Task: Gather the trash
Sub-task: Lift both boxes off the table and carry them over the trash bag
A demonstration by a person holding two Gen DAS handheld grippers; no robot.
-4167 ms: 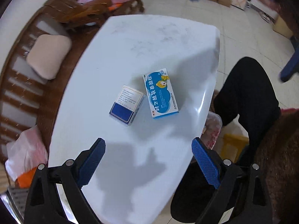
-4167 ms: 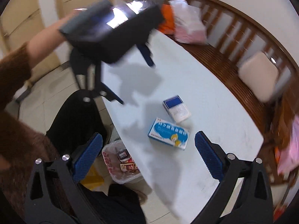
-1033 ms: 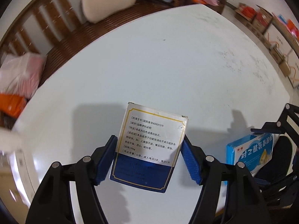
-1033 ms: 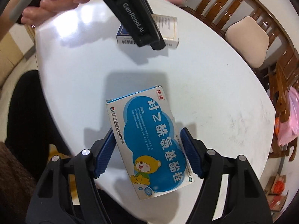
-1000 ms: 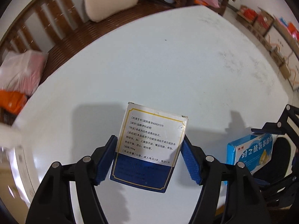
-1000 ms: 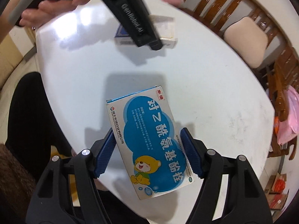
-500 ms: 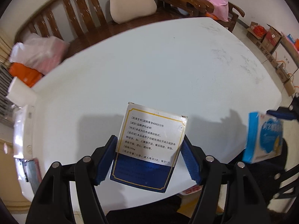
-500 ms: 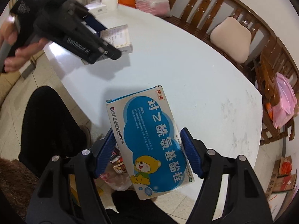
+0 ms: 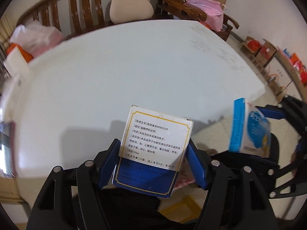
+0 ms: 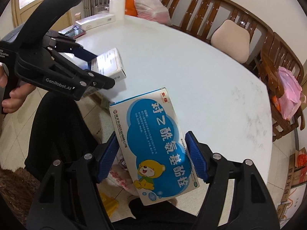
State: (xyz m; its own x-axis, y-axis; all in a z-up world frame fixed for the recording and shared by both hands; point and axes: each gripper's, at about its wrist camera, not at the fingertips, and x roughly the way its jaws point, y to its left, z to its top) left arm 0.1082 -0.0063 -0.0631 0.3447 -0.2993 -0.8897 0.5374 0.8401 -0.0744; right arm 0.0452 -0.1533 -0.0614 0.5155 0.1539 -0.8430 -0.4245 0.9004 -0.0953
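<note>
My left gripper (image 9: 152, 164) is shut on a white and dark-blue medicine box (image 9: 153, 147), held in the air at the near edge of the white table (image 9: 134, 67). The right wrist view shows that same box (image 10: 108, 65) and the left gripper (image 10: 92, 72) at the upper left. A light-blue medicine box (image 10: 157, 145) with a cartoon bear sits between the pads of my right gripper (image 10: 153, 157), which is shut on it, past the table's edge. That blue box (image 9: 247, 128) shows blurred at the right of the left wrist view. Below it a plastic trash bag (image 10: 120, 176) peeks out.
A wooden bench (image 9: 86, 13) with a beige cushion (image 9: 130, 5) and bags runs behind the table. A person's dark-clad legs (image 10: 57, 130) and a yellow object (image 9: 180, 209) lie below the grippers. Cardboard boxes (image 9: 268, 53) stand on the floor at the right.
Both grippers have carried their boxes back off the tabletop toward the near edge and the person's legs. The trash bag has come into view under the right gripper.
</note>
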